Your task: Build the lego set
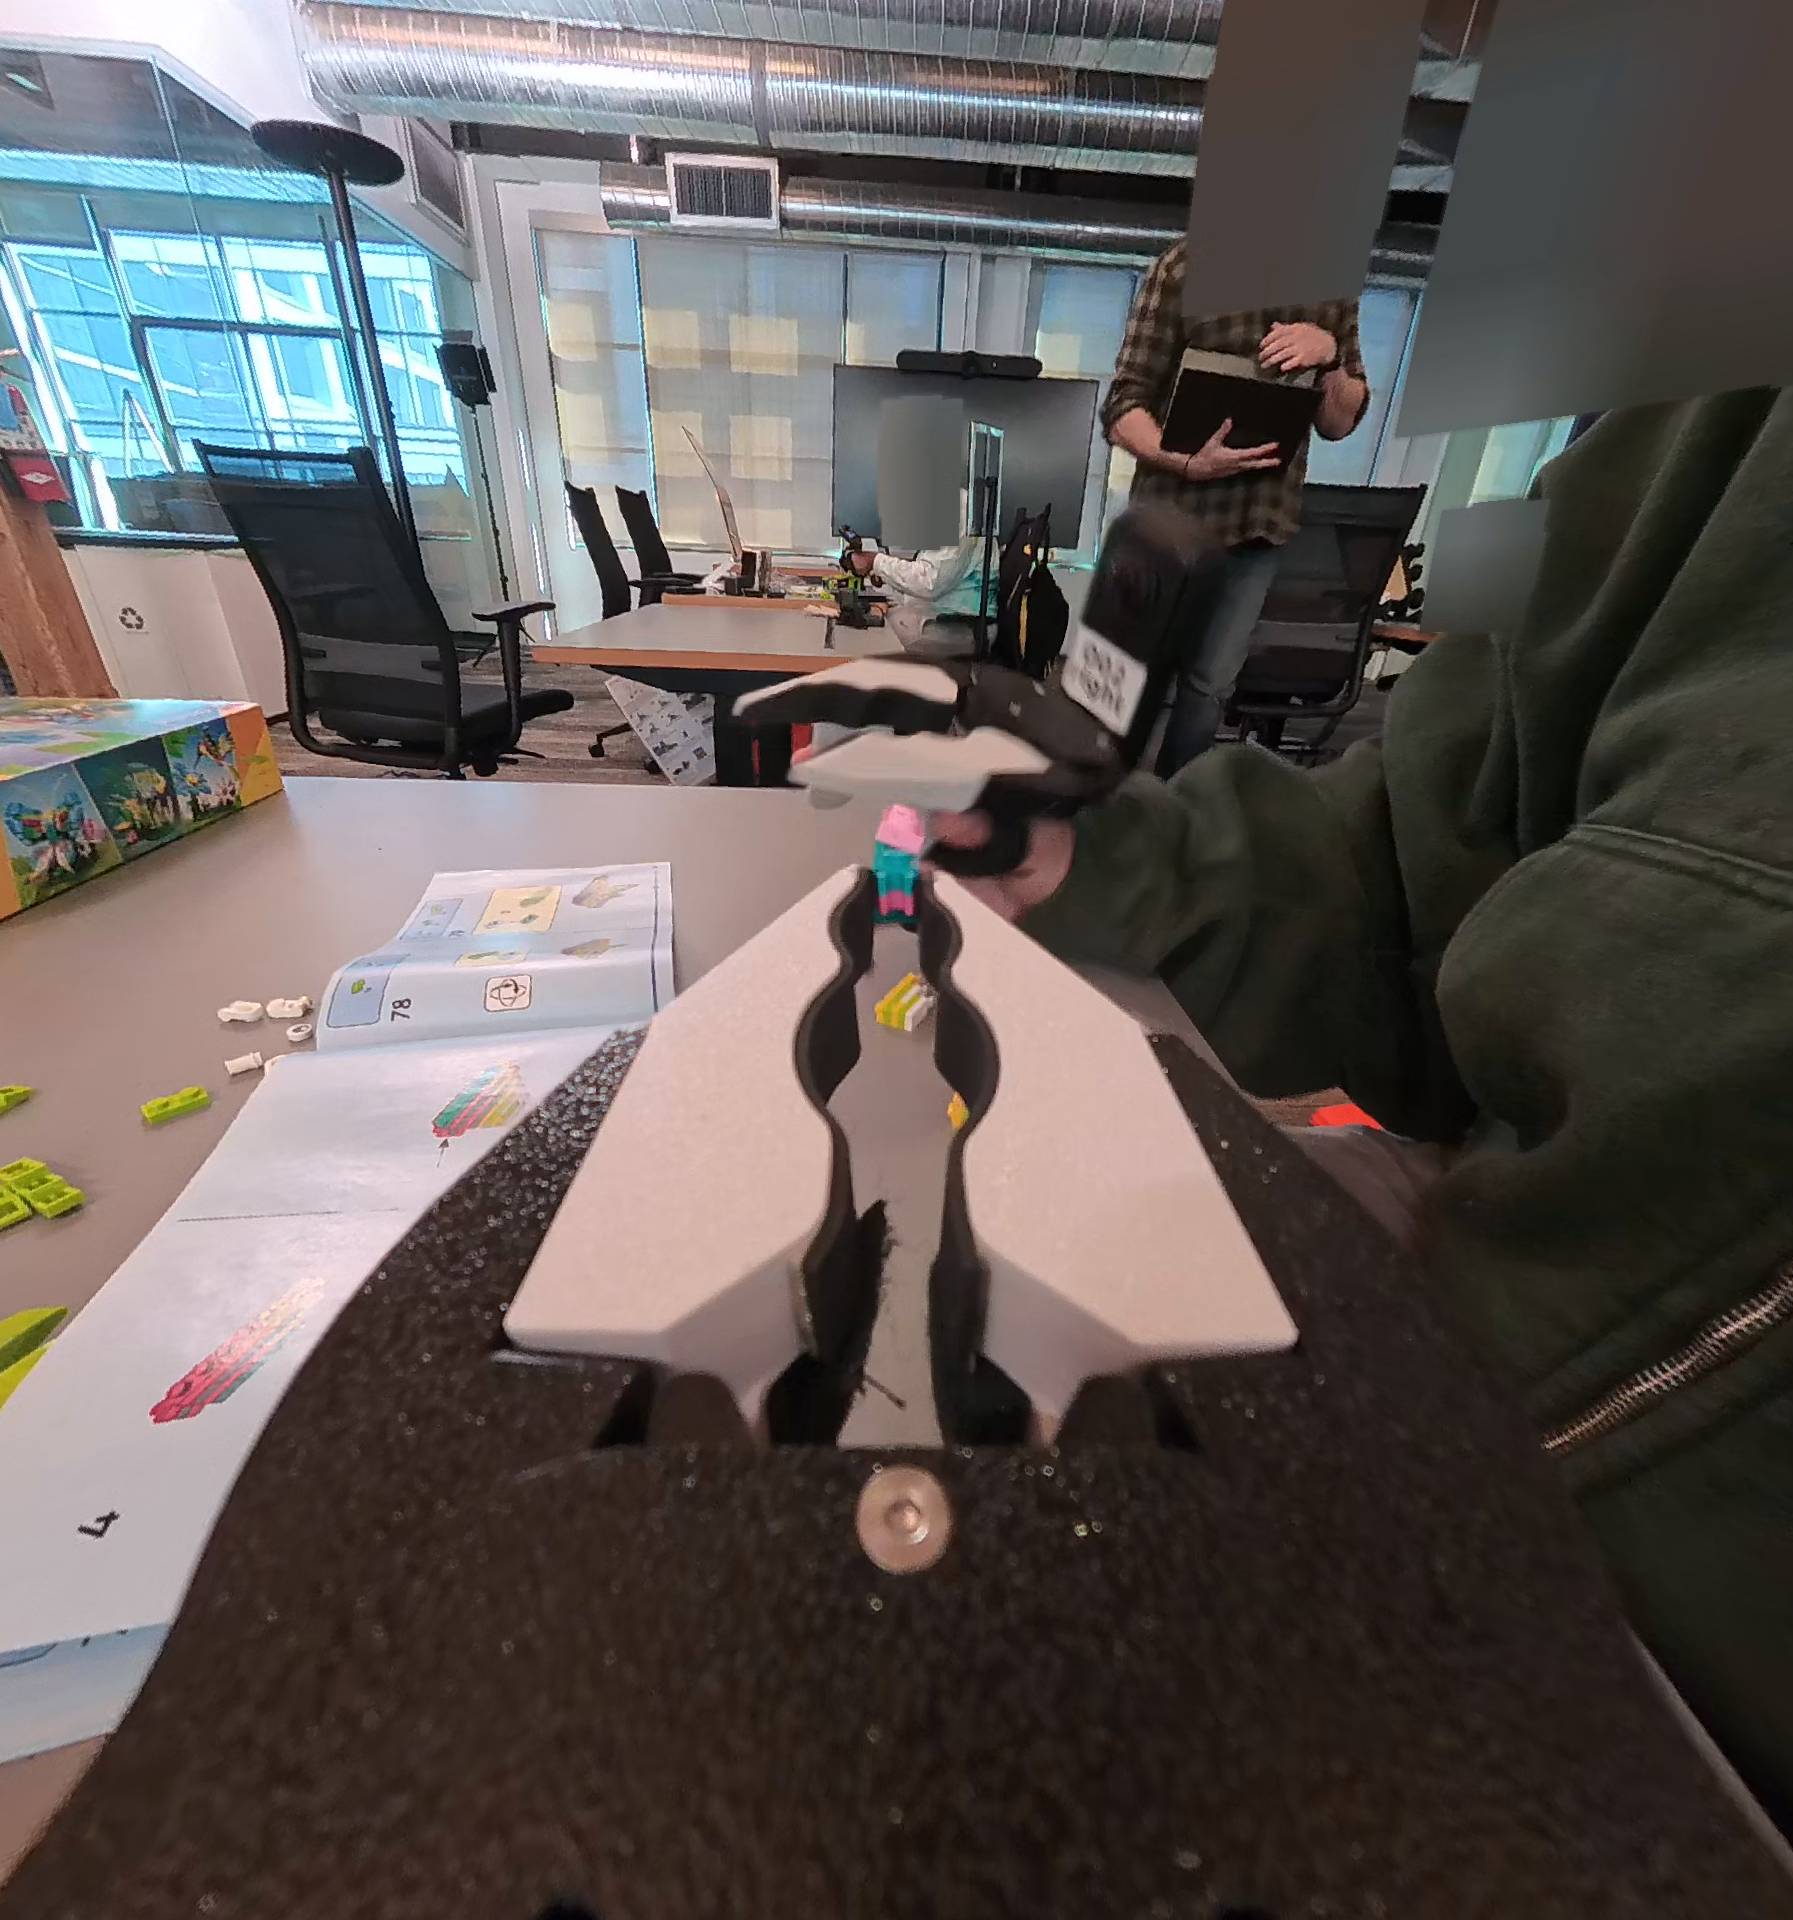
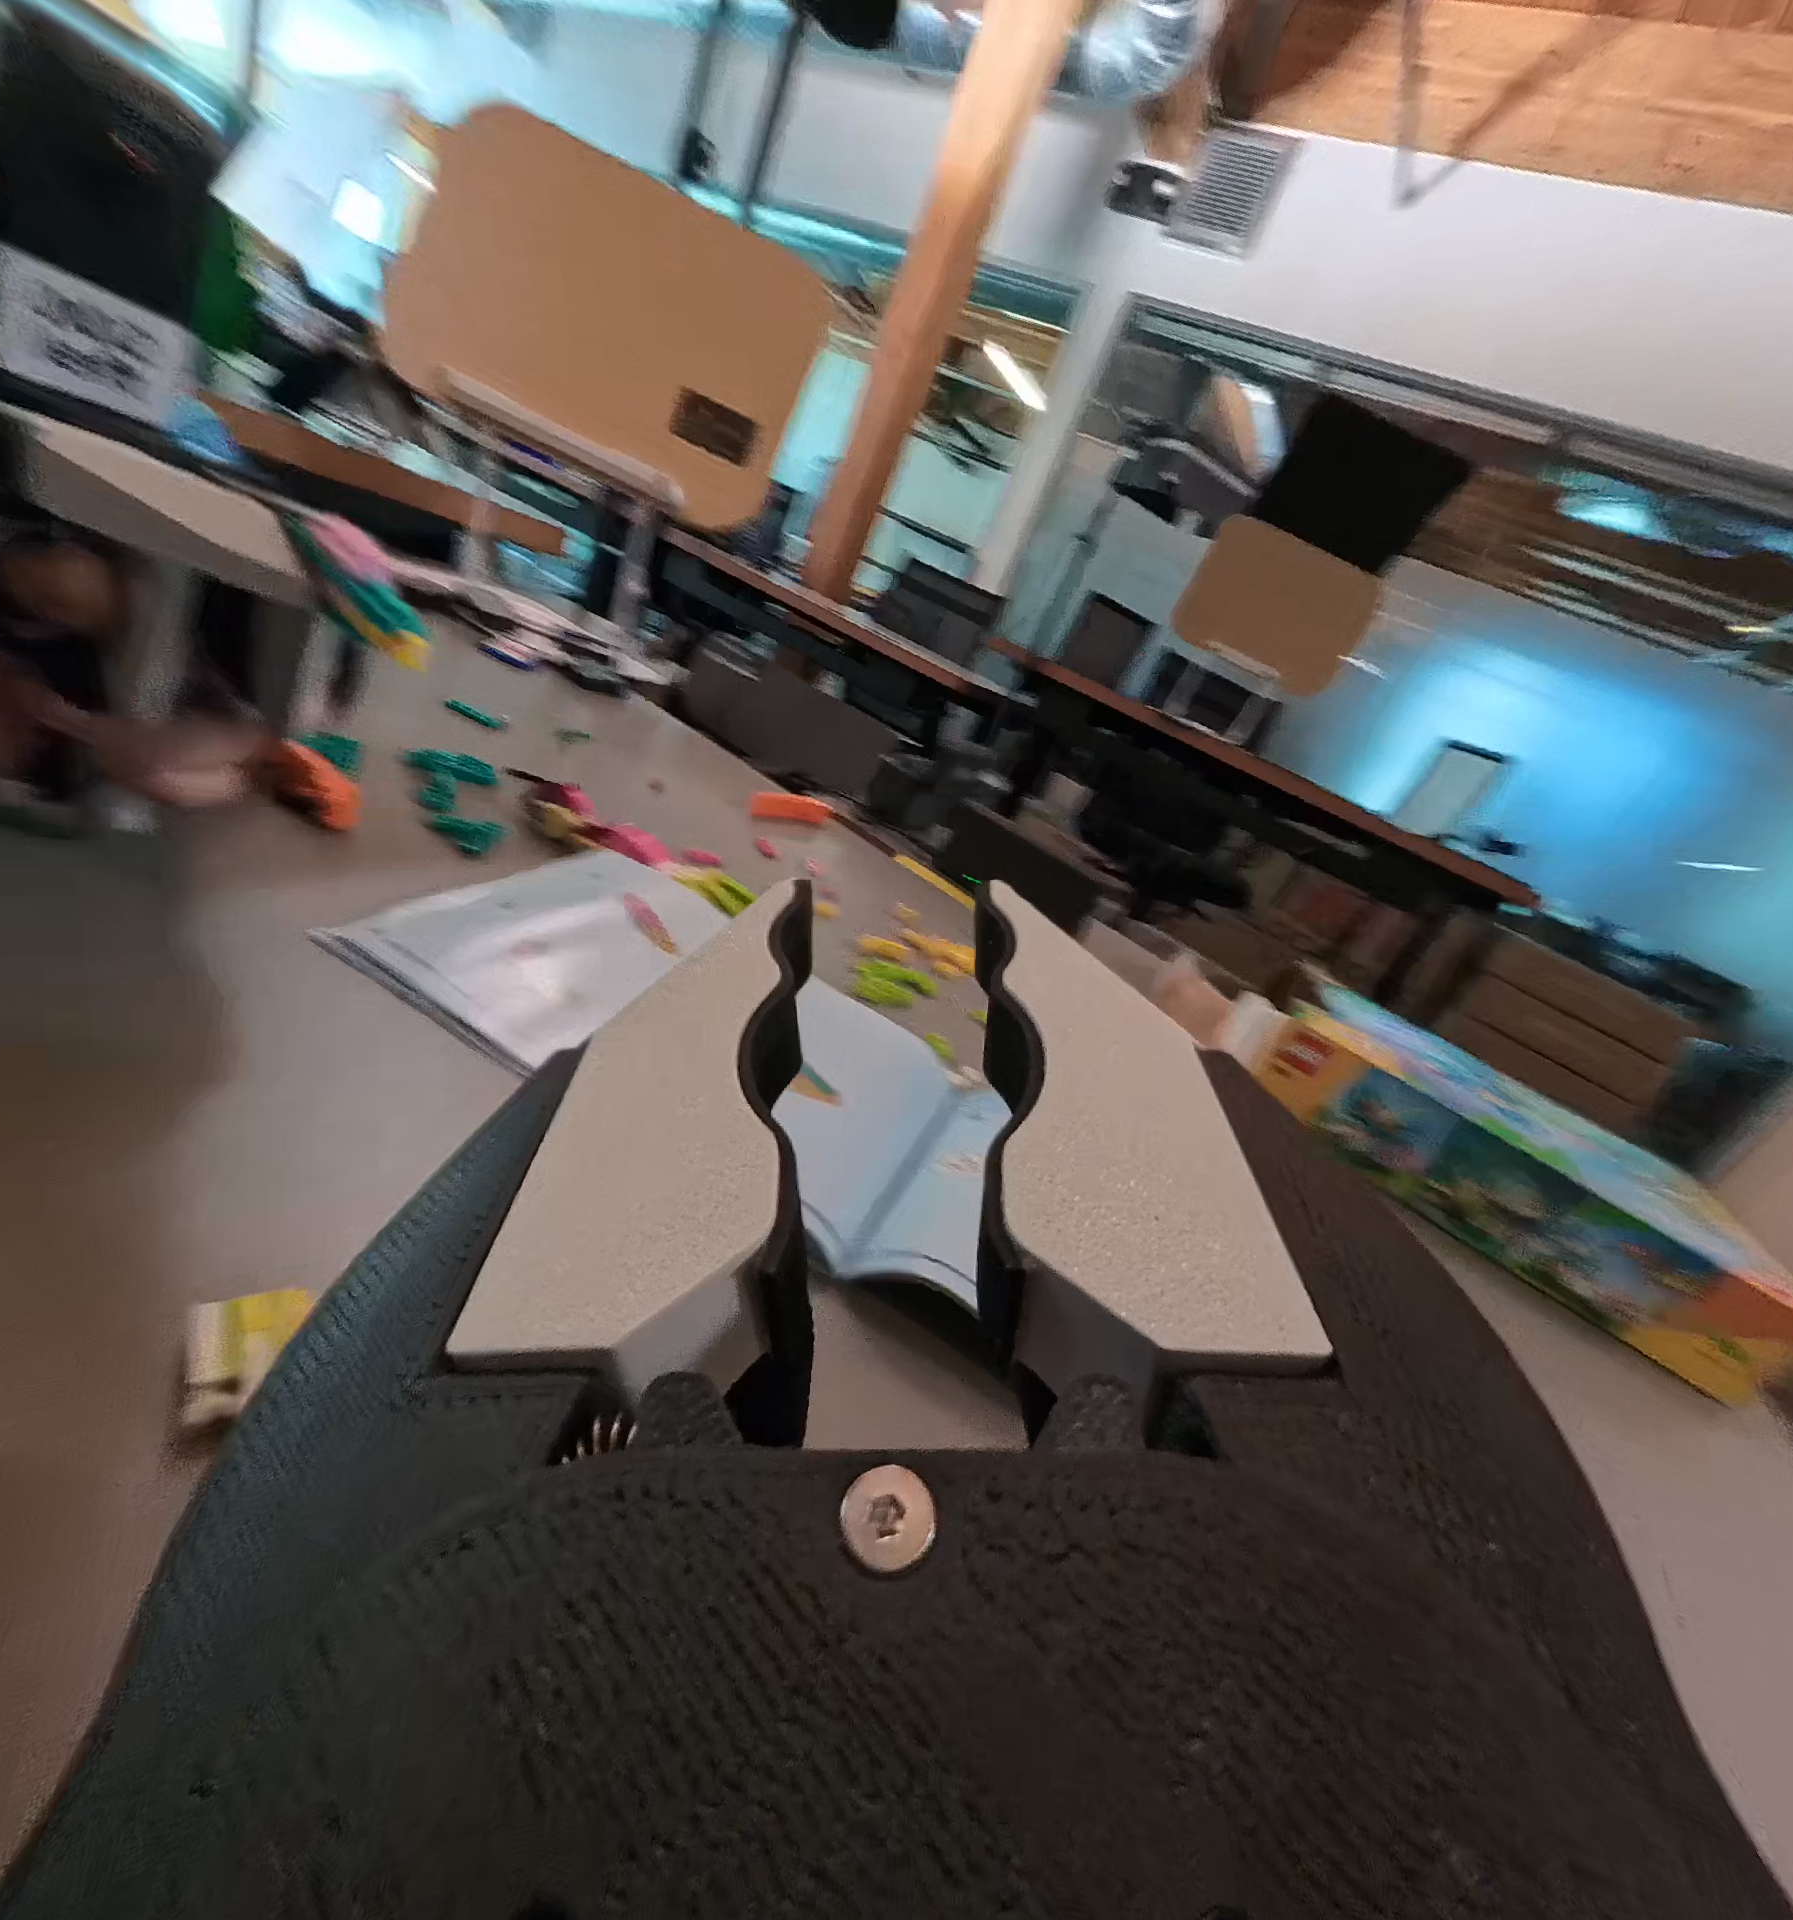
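Note:
My left gripper (image 1: 890,902) is shut on a small teal and pink lego assembly (image 1: 897,847) and holds it upright above the grey table (image 1: 518,831). The same assembly shows blurred in the right wrist view (image 2: 362,592), in the air at the left. My right gripper (image 2: 892,904) is open and empty. It hovers just above and beyond the assembly in the left wrist view (image 1: 772,743), held by a hand in a green sleeve. A small yellow, white and green assembly (image 1: 904,1003) lies on the table below my left fingertips.
An open instruction booklet (image 1: 372,1143) lies at the left, also in the right wrist view (image 2: 559,956). Lime pieces (image 1: 30,1184), white bits (image 1: 268,1008), teal pieces (image 2: 450,779) and orange pieces (image 2: 793,807) are scattered about. The lego box (image 1: 92,790) stands at the table's far edge.

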A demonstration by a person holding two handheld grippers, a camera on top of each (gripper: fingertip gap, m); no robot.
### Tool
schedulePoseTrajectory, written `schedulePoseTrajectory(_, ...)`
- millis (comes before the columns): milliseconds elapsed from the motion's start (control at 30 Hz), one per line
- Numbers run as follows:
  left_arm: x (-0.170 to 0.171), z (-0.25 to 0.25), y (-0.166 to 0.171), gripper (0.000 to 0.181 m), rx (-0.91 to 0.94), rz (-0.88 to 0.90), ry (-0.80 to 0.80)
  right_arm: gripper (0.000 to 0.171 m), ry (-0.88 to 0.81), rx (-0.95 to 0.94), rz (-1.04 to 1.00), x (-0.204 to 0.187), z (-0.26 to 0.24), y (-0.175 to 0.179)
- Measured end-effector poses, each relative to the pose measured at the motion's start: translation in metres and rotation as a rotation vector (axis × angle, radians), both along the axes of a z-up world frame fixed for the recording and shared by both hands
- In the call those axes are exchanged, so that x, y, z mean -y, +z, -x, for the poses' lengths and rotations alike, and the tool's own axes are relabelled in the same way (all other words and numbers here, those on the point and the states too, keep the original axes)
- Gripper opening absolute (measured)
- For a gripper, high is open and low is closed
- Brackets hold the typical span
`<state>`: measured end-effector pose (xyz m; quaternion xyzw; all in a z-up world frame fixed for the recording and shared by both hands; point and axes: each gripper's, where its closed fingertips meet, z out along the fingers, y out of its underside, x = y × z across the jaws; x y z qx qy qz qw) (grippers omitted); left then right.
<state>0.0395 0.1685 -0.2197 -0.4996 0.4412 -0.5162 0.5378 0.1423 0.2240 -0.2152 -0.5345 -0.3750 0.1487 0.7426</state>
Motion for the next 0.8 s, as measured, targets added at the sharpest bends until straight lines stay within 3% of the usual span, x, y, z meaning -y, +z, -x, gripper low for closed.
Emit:
schedulePoseTrajectory(100,0.002,-0.003,-0.004,0.006,-0.023,-0.003,-0.013,0.030,0.349,-0.008,0.223,0.036,0.039,0.003)
schedulePoseTrajectory(167,0.005,-0.005,-0.007,0.006,-0.038,-0.004,-0.028,0.031,0.467,0.040,0.307,0.053,0.060,0.008)
schedulePoseTrajectory(333,0.013,-0.011,-0.012,0.006,-0.063,-0.001,-0.077,0.023,0.522,0.202,0.332,0.074,0.087,0.008)
schedulePoseTrajectory(800,0.025,-0.018,-0.019,0.006,-0.101,-0.008,-0.145,0.015,0.545,0.266,0.368,0.080,0.097,-0.006)
